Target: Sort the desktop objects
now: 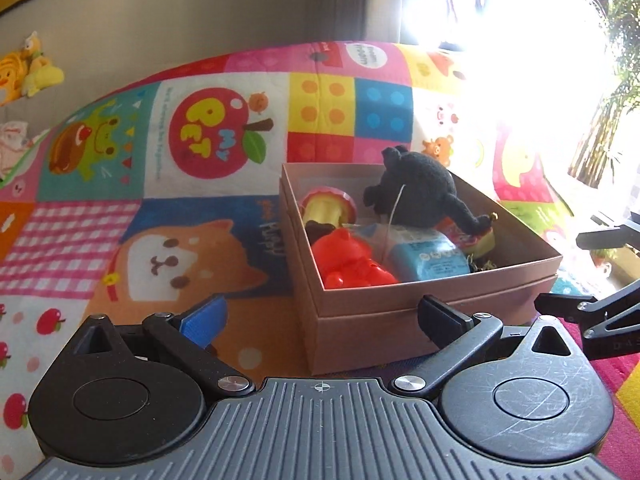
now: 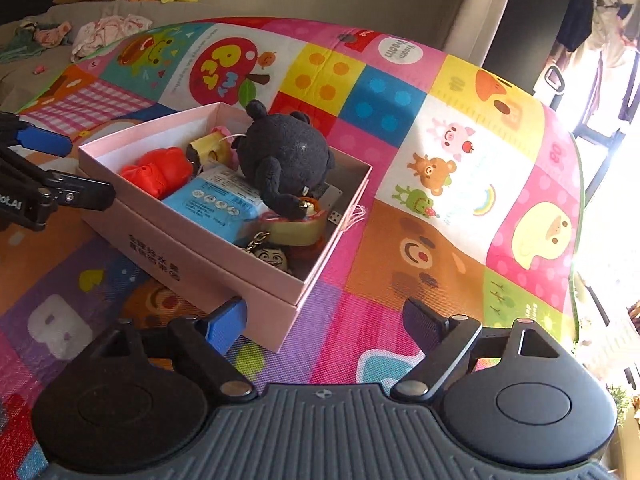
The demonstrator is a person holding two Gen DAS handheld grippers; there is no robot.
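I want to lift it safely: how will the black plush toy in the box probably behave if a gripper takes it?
The black plush toy looks fuzzy and stuffed, so it would probably squash under the pads and weigh little. It lies atop the blue packet, above the pink box rim, so it may topple. Its dangling limb will likely flop.

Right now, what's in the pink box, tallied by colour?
Black: 1, plush toy
Red: 1, plastic bear figure
Blue: 1, packet
Yellow with red rims: 2, spool and spool
Dark: 1, face keychain
Total: 6 that I can make out in the pink box; more may be hidden underneath.
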